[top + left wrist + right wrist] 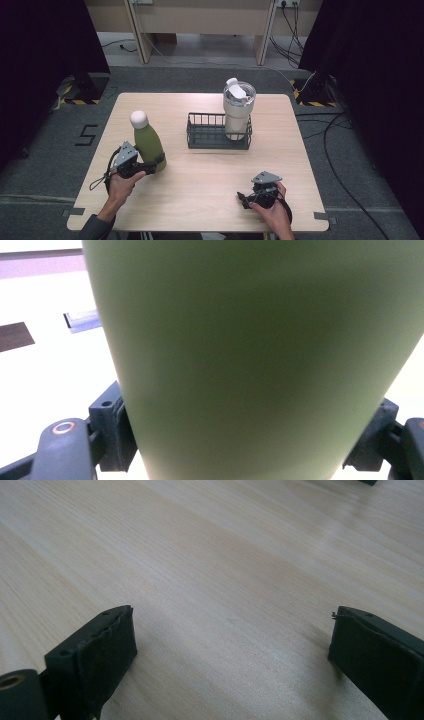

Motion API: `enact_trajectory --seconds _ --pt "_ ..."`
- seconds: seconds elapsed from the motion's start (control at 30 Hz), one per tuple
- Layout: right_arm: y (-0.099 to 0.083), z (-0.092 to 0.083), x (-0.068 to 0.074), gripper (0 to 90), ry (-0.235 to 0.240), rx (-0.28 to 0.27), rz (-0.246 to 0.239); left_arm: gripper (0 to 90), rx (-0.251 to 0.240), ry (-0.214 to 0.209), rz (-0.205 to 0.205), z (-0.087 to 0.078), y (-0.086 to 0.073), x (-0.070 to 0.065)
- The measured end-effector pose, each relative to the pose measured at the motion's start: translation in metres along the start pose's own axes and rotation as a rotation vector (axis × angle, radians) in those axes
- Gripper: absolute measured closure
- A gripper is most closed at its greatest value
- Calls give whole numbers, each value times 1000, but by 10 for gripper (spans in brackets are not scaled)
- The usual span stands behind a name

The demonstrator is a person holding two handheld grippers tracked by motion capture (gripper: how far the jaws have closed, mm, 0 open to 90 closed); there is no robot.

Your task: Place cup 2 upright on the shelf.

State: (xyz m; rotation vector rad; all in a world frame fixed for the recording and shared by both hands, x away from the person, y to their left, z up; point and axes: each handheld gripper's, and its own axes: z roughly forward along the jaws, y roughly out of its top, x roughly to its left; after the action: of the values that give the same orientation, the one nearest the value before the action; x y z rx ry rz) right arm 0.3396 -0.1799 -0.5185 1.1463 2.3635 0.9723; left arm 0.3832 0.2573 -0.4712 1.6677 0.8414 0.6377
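Left tongs [152,165]: clenched on the green bottle [148,142] (low on its body).
Right tongs [243,196]: released, nothing between, over bare table [200,175].

wire basket [207,136], dark, mid-table toward the far edge | white tumbler [237,111] upright in the basket's right end, lid flap raised | light wooden table [200,185] | grey floor with cables [330,135] on the right
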Motion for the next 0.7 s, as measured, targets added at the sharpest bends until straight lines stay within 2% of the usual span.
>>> enact_trajectory --seconds 0.27,0.7 --pt "0 0 0 50 0 0 0 205 -9 -15 -9 2 11 0" --pt "0 0 0 50 0 0 -1 204 0 -39 0 7 17 -4"
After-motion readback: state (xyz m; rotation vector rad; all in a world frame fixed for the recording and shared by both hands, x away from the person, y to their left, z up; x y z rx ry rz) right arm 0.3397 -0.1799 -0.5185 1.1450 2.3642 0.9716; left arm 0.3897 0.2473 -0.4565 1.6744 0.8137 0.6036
